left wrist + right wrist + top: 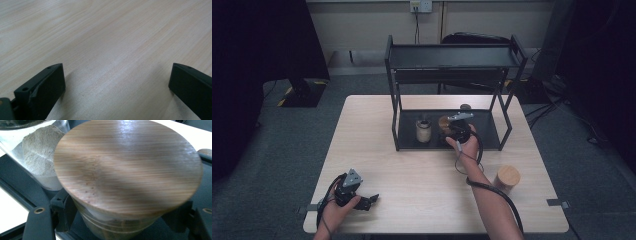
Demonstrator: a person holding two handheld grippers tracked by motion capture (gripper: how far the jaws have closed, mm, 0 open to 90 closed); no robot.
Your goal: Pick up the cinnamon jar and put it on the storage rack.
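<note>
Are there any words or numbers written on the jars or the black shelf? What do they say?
None: no words, labels or numbers can be read.
Wooden-lidded jar held by the right gripper: plain wood grain, no print.
Powder jar: clear glass, no label.
Jar on the table: too small to tell.
Black rack: no writing.
Wall socket: too small to read.

Jar with wooden lid [127, 167]: glass body, round flat bamboo-grain lid seated on top, upright; contents brownish, not identifiable. It stands on the lower shelf of the black rack [484, 131], right of centre, just beside a second glass jar [37, 157] holding pale powder. The black jaws sit against opposite sides of the glass just under the lid rim, so the jar is clamped; whether its base rests on the shelf cannot be told.
</note>
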